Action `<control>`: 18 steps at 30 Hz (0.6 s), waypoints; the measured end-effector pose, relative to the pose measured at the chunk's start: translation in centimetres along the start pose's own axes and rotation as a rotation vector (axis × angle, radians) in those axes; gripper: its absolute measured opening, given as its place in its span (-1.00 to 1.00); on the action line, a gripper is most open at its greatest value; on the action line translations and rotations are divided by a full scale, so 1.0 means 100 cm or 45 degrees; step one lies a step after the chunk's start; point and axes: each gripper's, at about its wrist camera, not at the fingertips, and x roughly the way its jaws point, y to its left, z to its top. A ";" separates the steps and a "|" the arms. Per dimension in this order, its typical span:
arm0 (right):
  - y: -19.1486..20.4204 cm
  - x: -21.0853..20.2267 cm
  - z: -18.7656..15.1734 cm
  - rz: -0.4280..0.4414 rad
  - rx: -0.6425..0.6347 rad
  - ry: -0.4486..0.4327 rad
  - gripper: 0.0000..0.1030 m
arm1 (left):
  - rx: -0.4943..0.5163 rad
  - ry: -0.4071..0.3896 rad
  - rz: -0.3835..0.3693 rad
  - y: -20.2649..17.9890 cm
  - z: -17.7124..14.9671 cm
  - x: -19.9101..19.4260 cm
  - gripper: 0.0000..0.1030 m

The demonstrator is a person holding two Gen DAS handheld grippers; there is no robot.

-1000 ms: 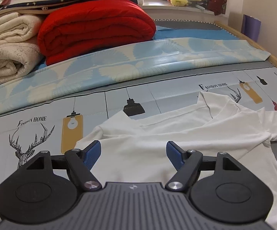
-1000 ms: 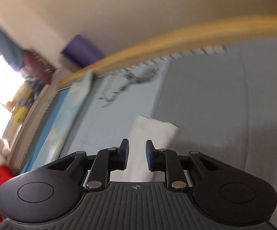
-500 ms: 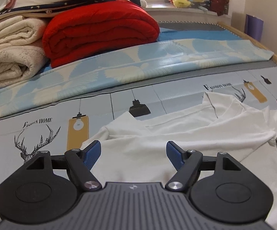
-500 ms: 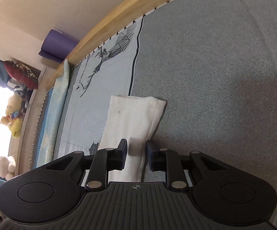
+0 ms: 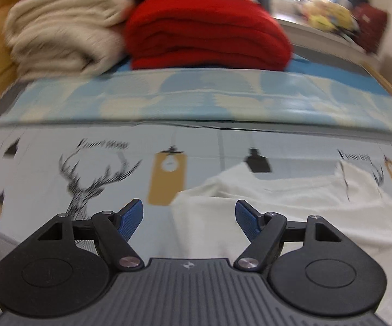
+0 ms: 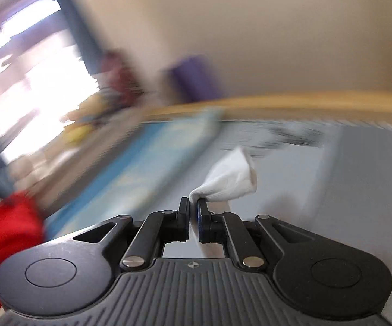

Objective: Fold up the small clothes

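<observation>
A white T-shirt (image 5: 291, 217) of soft, thin knit is spread on a bed, its cloth rumpled into low ridges and shallow folds. Beneath the T-shirt lies a smooth printed sheet (image 5: 60, 179) in pale grey-blue, marked with an antlered deer's head in black line, mustard-yellow tags and small black lamp shapes.

The left gripper (image 5: 189, 214) is held above the near left edge of the T-shirt. Its jaws stand wide apart and nothing is gripped; its ribbed blue pads (image 5: 130, 218) are bare, with one over the sheet and the other over the white cloth.

The right gripper (image 6: 193, 203) is closed on a corner of the T-shirt (image 6: 231, 179). Its jaws have just been closing, and a pinch of cloth is clamped between the tips. From the tips the fabric fans out into a crumpled, pointed shape, lifted clear of a plain grey woven mattress cover (image 6: 345, 190).

Beyond the T-shirt, a band of light blue and cream patterned bedding (image 5: 223, 100) is laid across the bed. Behind that band, a thick red quilt (image 5: 206, 35) is folded into a rounded stack, and cream blankets (image 5: 62, 32) with a nubbly weave are piled just beside it. A wooden bed rail (image 6: 277, 103) curves past the T-shirt's far side. Both views are smeared by motion blur.
</observation>
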 end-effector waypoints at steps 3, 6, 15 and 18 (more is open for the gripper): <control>0.106 -0.023 -0.034 0.305 -0.215 0.074 -0.89 | -0.075 0.012 0.038 0.021 0.005 -0.003 0.55; 0.200 -0.054 -0.091 0.607 -0.373 0.186 -0.89 | -0.124 0.017 0.054 0.037 0.008 -0.006 0.55; 0.268 -0.072 -0.299 0.795 -0.636 1.203 -0.81 | -0.286 0.128 -0.017 0.065 0.010 0.002 0.55; 0.246 -0.076 -0.267 0.771 -0.741 1.145 -0.75 | -0.272 0.127 -0.054 0.061 0.009 0.001 0.53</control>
